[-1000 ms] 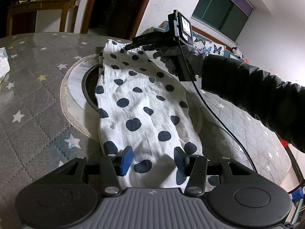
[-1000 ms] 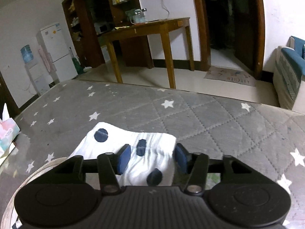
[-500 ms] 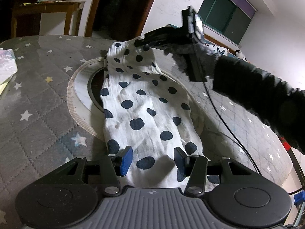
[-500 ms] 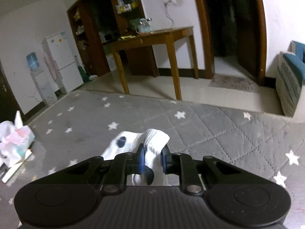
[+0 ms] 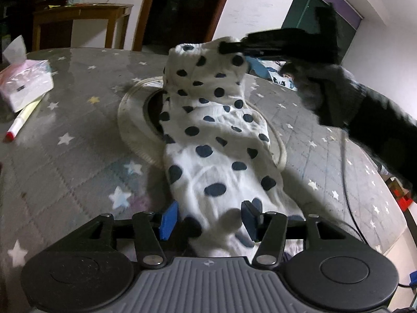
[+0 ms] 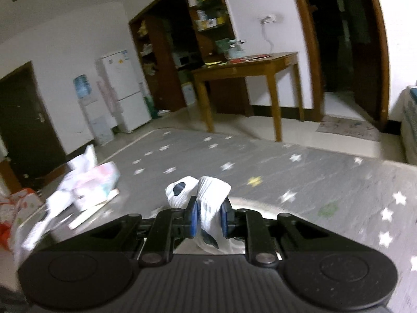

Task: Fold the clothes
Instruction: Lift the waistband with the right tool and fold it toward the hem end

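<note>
The right gripper pinches the far end of the polka-dot cloth above the grey star-print mat, while the left gripper stands spread around its near end

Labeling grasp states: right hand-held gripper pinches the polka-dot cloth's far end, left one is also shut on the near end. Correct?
Not quite. The left wrist view shows the left hand-held gripper open, pads straddling the polka-dot cloth. The right hand-held gripper does pinch the far end.

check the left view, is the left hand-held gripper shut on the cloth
No, the left hand-held gripper is open, its blue pads set apart on either side of the cloth, which lies loose between them.
</note>
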Demonstrator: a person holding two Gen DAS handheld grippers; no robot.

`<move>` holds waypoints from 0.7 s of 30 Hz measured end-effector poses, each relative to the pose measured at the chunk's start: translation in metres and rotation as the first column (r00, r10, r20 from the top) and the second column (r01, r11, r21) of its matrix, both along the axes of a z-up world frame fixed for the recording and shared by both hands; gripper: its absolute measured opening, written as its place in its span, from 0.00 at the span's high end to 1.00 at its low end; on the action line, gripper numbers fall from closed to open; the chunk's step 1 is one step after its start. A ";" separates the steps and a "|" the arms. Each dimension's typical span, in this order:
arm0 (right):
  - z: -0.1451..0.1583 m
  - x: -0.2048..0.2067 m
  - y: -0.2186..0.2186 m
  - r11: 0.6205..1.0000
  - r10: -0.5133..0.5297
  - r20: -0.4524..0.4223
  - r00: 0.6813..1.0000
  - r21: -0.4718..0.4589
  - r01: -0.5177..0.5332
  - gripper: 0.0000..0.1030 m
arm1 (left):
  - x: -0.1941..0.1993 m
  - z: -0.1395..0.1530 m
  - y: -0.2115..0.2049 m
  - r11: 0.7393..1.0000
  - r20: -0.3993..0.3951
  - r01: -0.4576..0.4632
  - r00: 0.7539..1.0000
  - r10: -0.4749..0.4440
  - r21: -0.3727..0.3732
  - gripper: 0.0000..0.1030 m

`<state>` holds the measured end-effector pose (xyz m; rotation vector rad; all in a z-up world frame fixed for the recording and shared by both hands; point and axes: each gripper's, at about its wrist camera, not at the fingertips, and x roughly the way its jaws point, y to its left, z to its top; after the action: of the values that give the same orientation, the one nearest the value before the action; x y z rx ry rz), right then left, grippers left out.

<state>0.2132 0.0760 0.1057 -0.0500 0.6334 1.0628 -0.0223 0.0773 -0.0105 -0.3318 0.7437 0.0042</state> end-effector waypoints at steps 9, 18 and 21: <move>0.001 -0.094 -0.034 0.994 0.113 -0.041 0.993 0.012 -0.113 0.85 | -0.018 -0.003 0.000 1.000 -0.002 -0.018 1.000 0.018 0.000 0.44; -0.003 -0.162 -0.072 0.970 0.235 -0.012 0.972 0.073 -0.233 0.85 | -0.032 -0.006 0.004 0.998 -0.003 -0.054 0.999 0.054 -0.018 0.43; -0.010 -0.180 -0.078 0.956 0.287 0.018 0.958 0.052 -0.287 0.84 | -0.035 -0.005 0.004 0.998 0.000 -0.067 0.998 0.067 -0.013 0.43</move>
<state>0.0330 -0.0024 0.0954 -0.1027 0.5986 1.3595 -0.0568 0.0814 -0.0155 -0.3687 0.7320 0.0629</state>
